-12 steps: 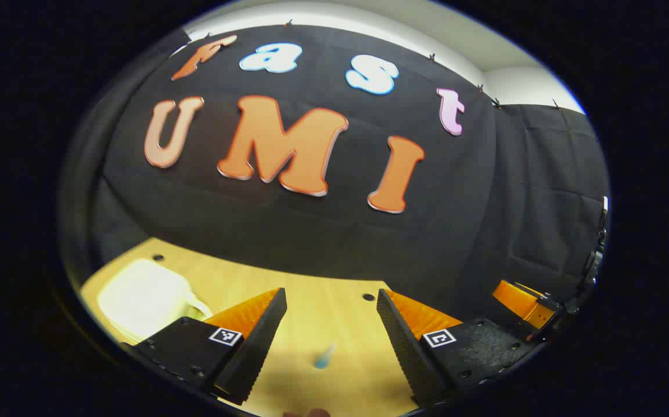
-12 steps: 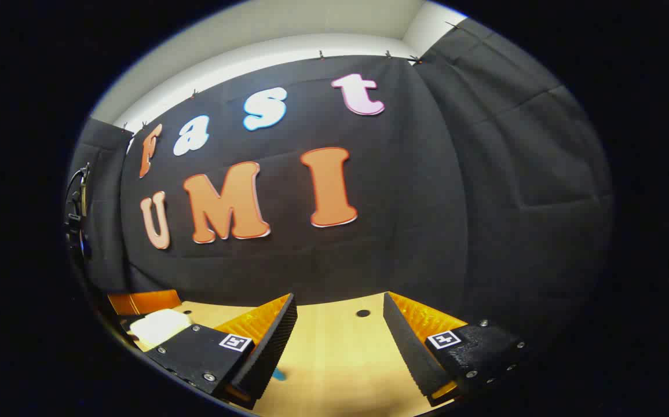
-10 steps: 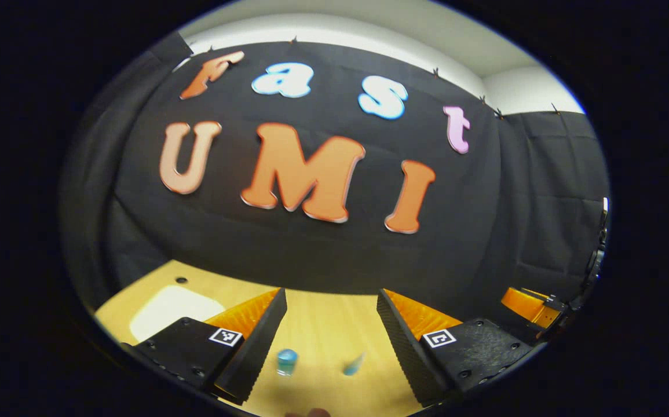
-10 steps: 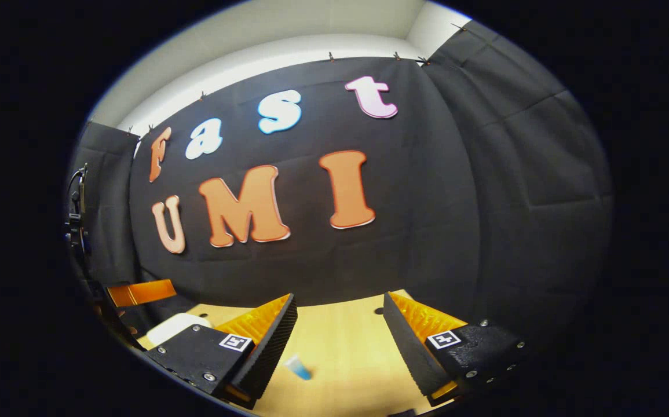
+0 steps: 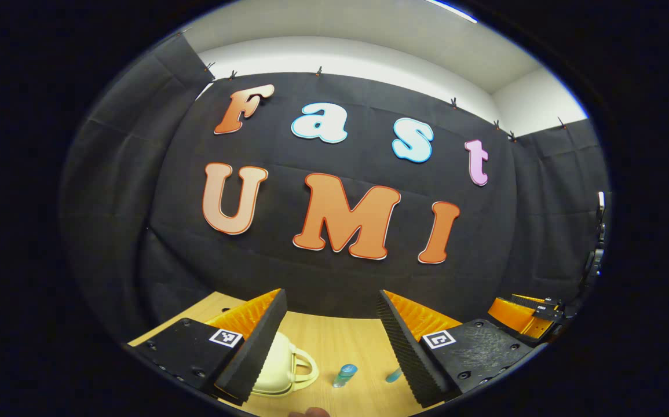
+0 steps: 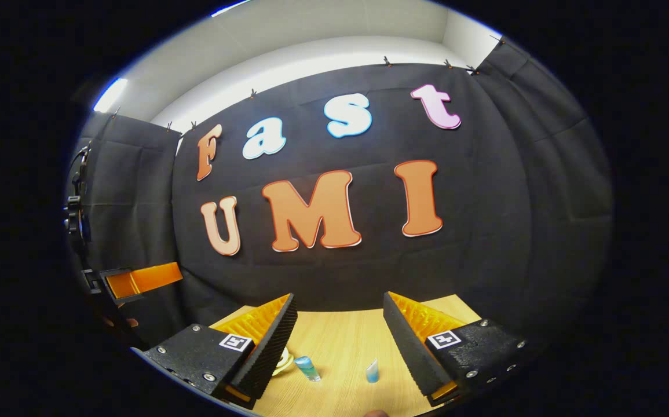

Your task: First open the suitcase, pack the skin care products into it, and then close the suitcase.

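A small cream suitcase [image 5: 281,368] with a loop handle lies closed on the wooden table [image 5: 328,341], partly behind my left gripper's left finger. Right of it stand a small blue bottle [image 5: 344,375] and a pale blue tube [image 5: 393,375]. My left gripper [image 5: 331,295] is open above the table with nothing between its fingers. In the right gripper view the blue bottle [image 6: 307,368] and the tube [image 6: 372,370] sit between the fingers, and a sliver of the suitcase [image 6: 283,364] shows. My right gripper [image 6: 339,296] is open and holds nothing.
The right gripper's orange finger [image 5: 521,315] shows at the far right of the left gripper view. The left gripper's orange finger [image 6: 140,279] shows at the left of the right gripper view. Black cloth walls close the table's back and sides.
Both views have swung and drawn back from the wall. The suitcase has slid from the left edge to behind my left finger, and bottle and tube now stand sharp. Both grippers stay open.
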Available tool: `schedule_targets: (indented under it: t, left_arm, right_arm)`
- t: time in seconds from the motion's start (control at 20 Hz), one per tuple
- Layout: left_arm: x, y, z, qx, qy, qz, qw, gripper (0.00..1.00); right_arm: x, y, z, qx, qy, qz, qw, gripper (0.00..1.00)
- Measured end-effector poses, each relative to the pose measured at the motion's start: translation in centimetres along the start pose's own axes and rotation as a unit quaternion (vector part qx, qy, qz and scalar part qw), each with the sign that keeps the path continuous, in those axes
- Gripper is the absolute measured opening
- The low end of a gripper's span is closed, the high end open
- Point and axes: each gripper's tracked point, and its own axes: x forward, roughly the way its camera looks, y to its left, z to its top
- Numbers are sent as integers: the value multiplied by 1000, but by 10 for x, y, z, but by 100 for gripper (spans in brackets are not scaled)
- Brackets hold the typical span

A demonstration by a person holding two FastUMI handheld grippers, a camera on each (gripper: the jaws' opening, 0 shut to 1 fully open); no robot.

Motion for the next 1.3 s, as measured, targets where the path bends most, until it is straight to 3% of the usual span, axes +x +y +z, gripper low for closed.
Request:
schedule_targets:
  t: [0.25, 0.35, 0.5, 0.7, 0.95, 1.15, 1.3]
  left_arm:
    - [4, -26, -16, -37, 3, 0, 999, 95]
    - [7, -16, -24, -30, 20, 10, 999, 97]
    - [7, -15, -20, -55, 16, -19, 998, 97]
    - [8, 24, -25, -62, 9, 27, 998, 97]
    - [16, 18, -45, -23, 15, 2, 1000, 97]
    - [24, 42, -76, 108, 40, 32, 993, 97]
    - [34, 38, -117, 192, 85, 13, 978, 96]
  right_arm:
    - [-7, -46, -18, -29, 59, -38, 997, 95]
    - [-9, -53, -19, -27, 62, -50, 996, 95]
    - [-12, -55, -16, -45, 49, -55, 996, 95]
    - [-8, -53, -24, -76, 48, -54, 995, 95]
    - [3, -44, -39, -67, 55, -56, 995, 95]
    - [8, -40, -54, -53, 79, -56, 994, 95]
    - [6, -48, -64, -50, 92, -69, 992, 95]
